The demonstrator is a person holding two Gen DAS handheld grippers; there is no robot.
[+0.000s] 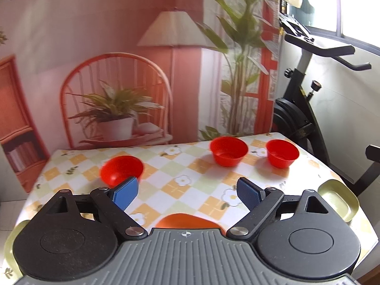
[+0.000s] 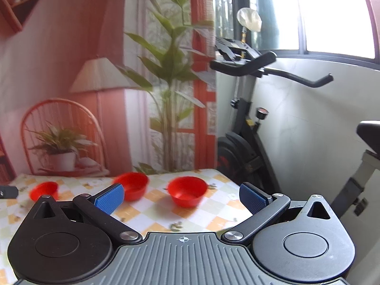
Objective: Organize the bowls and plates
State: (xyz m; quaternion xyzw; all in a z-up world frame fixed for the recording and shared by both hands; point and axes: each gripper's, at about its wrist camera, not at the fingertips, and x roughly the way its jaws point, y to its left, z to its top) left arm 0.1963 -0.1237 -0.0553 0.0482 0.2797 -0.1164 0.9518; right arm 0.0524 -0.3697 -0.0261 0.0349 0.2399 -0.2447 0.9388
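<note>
Three red bowls stand on the checkered tablecloth (image 1: pixel 190 163). In the left wrist view one red bowl (image 1: pixel 121 169) is at the left, a second red bowl (image 1: pixel 228 150) is at the centre back, and a third red bowl (image 1: pixel 282 153) is at the far right. My left gripper (image 1: pixel 187 193) is open above the cloth with nothing between its blue pads. An orange plate (image 1: pixel 187 220) lies just under it, and green plates (image 1: pixel 339 200) show at both lower sides. My right gripper (image 2: pixel 181 198) is open, with a red bowl (image 2: pixel 187 191) ahead between its fingers; the other red bowls (image 2: pixel 133 186) (image 2: pixel 44 190) sit further left.
An exercise bike (image 2: pixel 247 128) stands right behind the table's far right corner. A printed backdrop (image 1: pixel 114 71) with a chair, lamp and plants hangs behind the table. The table's right edge (image 2: pixel 237 187) runs close to my right gripper's right finger. A dark object (image 2: pixel 8 192) shows at the left edge.
</note>
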